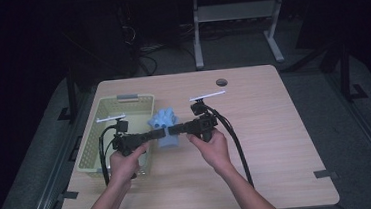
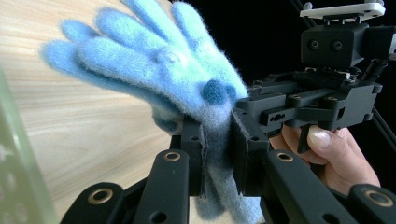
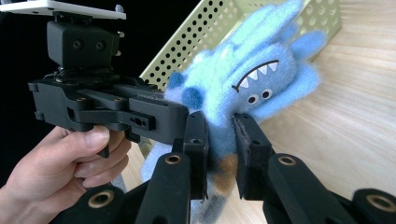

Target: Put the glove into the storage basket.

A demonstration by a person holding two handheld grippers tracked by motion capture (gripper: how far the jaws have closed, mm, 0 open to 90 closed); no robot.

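A fuzzy blue glove (image 1: 164,120) with a toothy face printed on it (image 3: 254,81) is held just above the wooden table (image 1: 260,128), fingers pointing away from me (image 2: 140,51). My left gripper (image 1: 161,133) comes in from the left and is shut on the glove's cuff (image 2: 218,156). From the right, my right gripper (image 1: 173,130) is shut on the same cuff end (image 3: 219,151). The two sets of jaws meet nearly tip to tip. Whether this is one glove or a stacked pair is unclear.
A pale green perforated basket (image 1: 100,141) stands on the table's left side, just behind and beside the glove (image 3: 210,32). A round cable hole (image 1: 222,81) sits near the far edge. Legs of another table (image 1: 197,38) stand on the floor beyond.
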